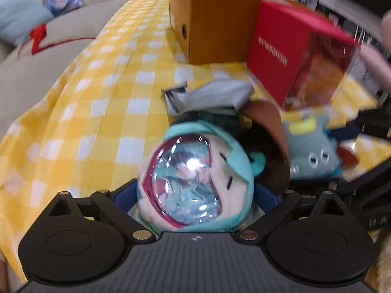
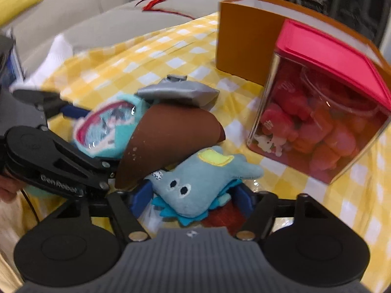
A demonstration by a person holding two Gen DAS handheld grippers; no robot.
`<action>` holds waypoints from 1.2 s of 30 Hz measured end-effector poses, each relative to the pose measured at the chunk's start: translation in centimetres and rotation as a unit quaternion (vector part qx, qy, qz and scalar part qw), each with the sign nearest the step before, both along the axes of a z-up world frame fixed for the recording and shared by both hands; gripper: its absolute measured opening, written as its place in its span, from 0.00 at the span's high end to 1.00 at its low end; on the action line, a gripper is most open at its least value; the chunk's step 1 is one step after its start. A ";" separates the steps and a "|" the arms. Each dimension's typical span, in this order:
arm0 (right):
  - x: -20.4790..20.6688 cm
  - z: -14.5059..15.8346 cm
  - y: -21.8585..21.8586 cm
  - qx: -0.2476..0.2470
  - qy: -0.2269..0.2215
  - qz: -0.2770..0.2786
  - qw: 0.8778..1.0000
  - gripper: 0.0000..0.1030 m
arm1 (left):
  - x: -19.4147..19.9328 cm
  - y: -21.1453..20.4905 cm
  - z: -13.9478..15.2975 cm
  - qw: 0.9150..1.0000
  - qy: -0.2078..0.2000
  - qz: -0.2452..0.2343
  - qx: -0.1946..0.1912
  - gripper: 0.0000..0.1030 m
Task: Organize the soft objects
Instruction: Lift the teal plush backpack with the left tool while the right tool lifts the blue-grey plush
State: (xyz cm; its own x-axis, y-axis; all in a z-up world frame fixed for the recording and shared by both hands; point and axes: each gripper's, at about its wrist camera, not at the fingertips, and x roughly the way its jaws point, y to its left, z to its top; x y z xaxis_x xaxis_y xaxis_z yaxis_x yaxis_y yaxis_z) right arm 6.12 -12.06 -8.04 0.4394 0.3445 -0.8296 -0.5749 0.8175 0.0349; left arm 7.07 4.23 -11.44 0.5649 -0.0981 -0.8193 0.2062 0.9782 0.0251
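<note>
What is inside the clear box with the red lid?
The clear box with the red lid is packed with soft red and pink plush pieces, plus something small and white near its bottom front corner. What lies deeper in, behind those pieces, is hidden.

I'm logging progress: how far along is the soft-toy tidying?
Done: nothing visibly sorted; the orange box interior is hidden. In hand: the left hand-held gripper straddles the teal plush, the right hand-held gripper the blue plush. Left: brown piece, grey piece.
</note>
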 end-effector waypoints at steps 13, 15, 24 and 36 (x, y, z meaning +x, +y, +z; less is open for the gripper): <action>-0.1 1.2 -1.2 0.011 0.001 -0.009 1.000 0.46 | -1.2 0.3 1.1 1.000 -0.016 -0.001 0.022 0.01; -0.2 1.6 -1.6 0.023 0.001 -0.016 1.000 0.46 | -1.6 0.5 1.7 0.999 -0.018 0.002 0.029 0.01; 0.7 4.3 -5.5 0.118 0.024 -0.091 0.989 0.45 | -2.1 2.5 6.5 0.999 -0.020 0.041 -0.012 0.01; 0.6 5.0 -6.1 0.131 0.022 -0.095 0.987 0.45 | -0.8 5.4 7.7 0.993 0.018 0.109 -0.041 0.02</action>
State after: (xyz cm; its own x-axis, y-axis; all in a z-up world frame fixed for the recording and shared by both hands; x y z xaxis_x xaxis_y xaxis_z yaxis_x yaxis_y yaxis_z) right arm 6.68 -18.15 -3.07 0.4826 0.4641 -0.7427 -0.4050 0.8702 0.2806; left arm 6.32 9.67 -3.72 0.5510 -0.0438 -0.8334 -0.0120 0.9981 -0.0604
